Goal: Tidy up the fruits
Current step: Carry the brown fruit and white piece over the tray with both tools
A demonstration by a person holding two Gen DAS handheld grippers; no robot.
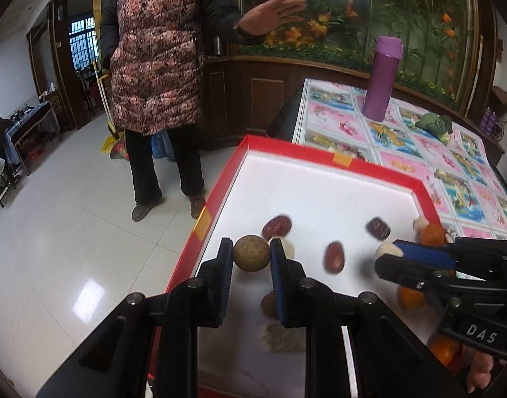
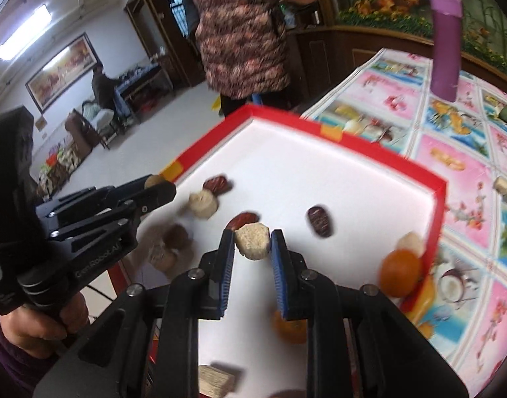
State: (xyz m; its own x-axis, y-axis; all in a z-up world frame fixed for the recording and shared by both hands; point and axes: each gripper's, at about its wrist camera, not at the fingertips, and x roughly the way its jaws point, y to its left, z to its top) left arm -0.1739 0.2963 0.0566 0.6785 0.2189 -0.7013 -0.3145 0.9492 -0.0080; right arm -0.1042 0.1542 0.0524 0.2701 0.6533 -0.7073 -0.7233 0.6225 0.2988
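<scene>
A tiled room with dark wood panelling and a flower mural surrounds a table (image 1: 402,139) covered in a pink and blue pictured cloth, and on it sits the red-rimmed tray (image 1: 286,146) with a white floor that I am working over. My left gripper (image 1: 251,253) pinches a round brown fruit (image 1: 251,252) between its blue pads, held above the tray's near left side. My right gripper (image 2: 252,243) is clamped on a pale beige chunk (image 2: 252,241), with a red date (image 2: 241,220) just beyond it at 11 o'clock. From that chunk, a darker date (image 2: 320,220) lies at 2 o'clock, another red date (image 2: 217,184) at 11 o'clock touching a second pale chunk (image 2: 203,204), and an orange (image 2: 401,272) sits at 3 o'clock against the tray's right wall, with a pale piece (image 2: 411,242) just behind it. A second orange (image 2: 291,328) shows partly behind my right finger, at 6 o'clock. Farther out, a purple flask (image 1: 382,78) stands upright on the cloth at 1 o'clock, with a green vegetable (image 1: 434,124) to its right. On the floor at 11 o'clock stands a person in a patterned padded coat (image 1: 157,63), one hand (image 1: 273,15) raised.
</scene>
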